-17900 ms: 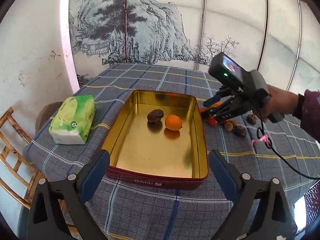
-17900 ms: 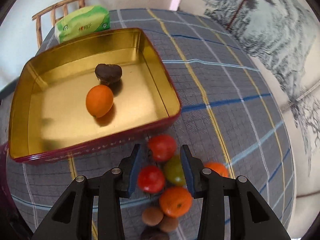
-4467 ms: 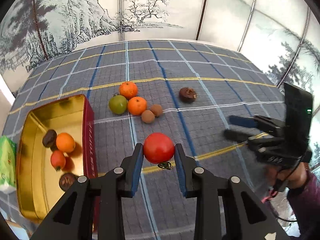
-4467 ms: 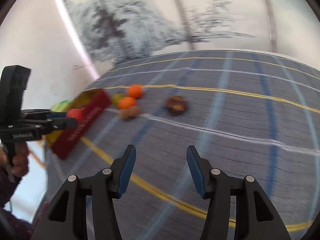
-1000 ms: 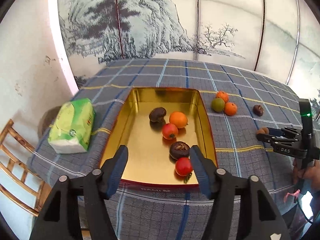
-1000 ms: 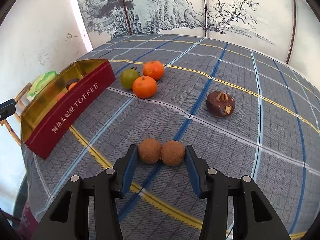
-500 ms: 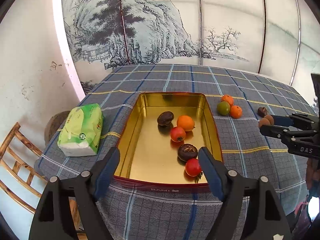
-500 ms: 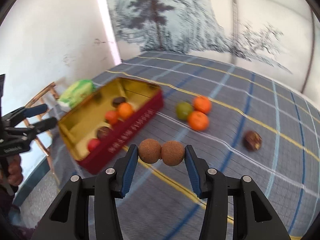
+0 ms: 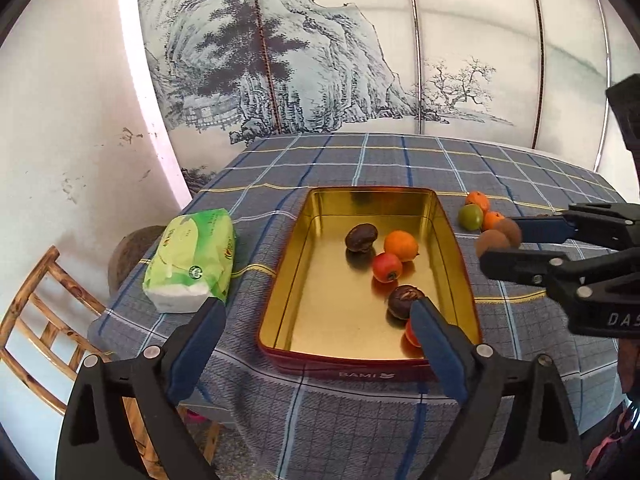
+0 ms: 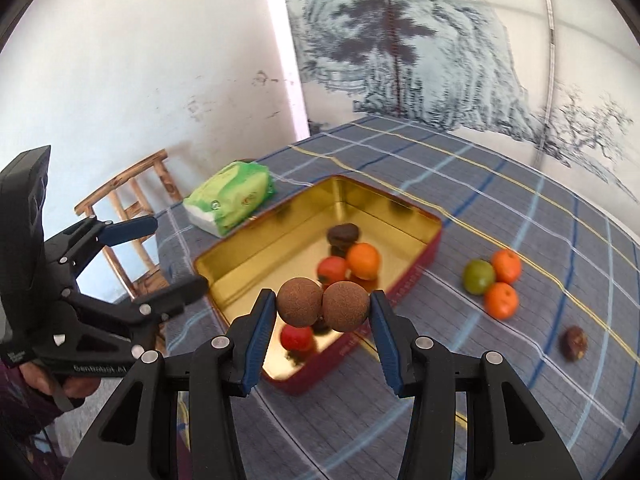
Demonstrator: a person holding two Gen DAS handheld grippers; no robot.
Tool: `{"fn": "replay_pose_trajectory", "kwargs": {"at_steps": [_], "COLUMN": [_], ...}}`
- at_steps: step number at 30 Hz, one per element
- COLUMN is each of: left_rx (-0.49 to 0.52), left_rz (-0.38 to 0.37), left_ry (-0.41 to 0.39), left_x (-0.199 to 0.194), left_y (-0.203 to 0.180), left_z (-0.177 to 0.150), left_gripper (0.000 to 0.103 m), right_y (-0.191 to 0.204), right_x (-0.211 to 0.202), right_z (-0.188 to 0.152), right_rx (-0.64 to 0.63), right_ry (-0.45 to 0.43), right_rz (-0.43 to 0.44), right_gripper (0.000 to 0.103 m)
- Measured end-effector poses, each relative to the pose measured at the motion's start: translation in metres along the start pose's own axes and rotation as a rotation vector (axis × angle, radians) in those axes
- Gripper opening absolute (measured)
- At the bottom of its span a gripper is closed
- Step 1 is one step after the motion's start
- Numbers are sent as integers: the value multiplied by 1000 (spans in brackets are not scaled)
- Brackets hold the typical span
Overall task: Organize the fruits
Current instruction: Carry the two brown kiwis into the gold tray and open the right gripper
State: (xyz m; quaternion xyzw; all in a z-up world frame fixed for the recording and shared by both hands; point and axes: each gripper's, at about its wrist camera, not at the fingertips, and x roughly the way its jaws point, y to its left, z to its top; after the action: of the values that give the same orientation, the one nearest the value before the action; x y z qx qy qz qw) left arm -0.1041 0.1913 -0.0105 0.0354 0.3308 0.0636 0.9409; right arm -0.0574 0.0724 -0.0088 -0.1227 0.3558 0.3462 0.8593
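A gold tin tray (image 9: 316, 248) (image 10: 256, 248) with red sides holds a dark fruit (image 9: 361, 237), an orange (image 9: 401, 245), a red fruit (image 9: 386, 267), a second dark fruit (image 9: 402, 300) and a red fruit partly hidden by my left finger. My left gripper (image 9: 316, 322) hangs near the tray's front edge, its jaws opening, nothing between them. My right gripper (image 10: 323, 308) is shut on two brown round fruits (image 10: 323, 307) (image 9: 498, 237), carried in the air by the tray's right side.
On the checked tablecloth right of the tray lie a green fruit (image 10: 479, 277), two oranges (image 10: 501, 300) and a dark fruit (image 10: 575, 343). A green tissue pack (image 9: 190, 258) sits left of the tray. A wooden chair (image 9: 36, 304) stands beside the table's left edge.
My right gripper lifted the two brown fruits off the cloth and carried them toward the tray. My left gripper's jaws spread wider, away from the red fruit lying in the tray.
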Motion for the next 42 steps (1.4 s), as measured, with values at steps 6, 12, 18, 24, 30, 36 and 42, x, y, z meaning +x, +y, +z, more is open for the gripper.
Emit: {"fn": "replay_pose_trajectory", "kwargs": {"at_steps": [6,12,18,24,30,36,42], "left_rx": [-11,-9,3,2,0,-7,-18], "left_rz": [18,40,62,71,81,87,88], "left_ry": [0,3,0,2,4,15,26], "left_x": [0,0,0,1,4,7,11], "left_y": [10,15,17,21,27,32,37], "left_z": [-4,-8,-11,-13,-15,-19,-22], "left_gripper": [94,95,96,97,97,97,97], "right_y": [15,27,36,36,34,35,37], "right_x": [21,43,69,92,108,122,130], "right_z": [9,18,26,32,34,34,34], "right_rx": [-21,-40,-61,-63,-55,-52,-45], "right_ry": [30,70,115,155,183,213,228], "right_rz": [36,57,55,47,39,32,29], "right_gripper": [49,49,49,49,49,49,49]}}
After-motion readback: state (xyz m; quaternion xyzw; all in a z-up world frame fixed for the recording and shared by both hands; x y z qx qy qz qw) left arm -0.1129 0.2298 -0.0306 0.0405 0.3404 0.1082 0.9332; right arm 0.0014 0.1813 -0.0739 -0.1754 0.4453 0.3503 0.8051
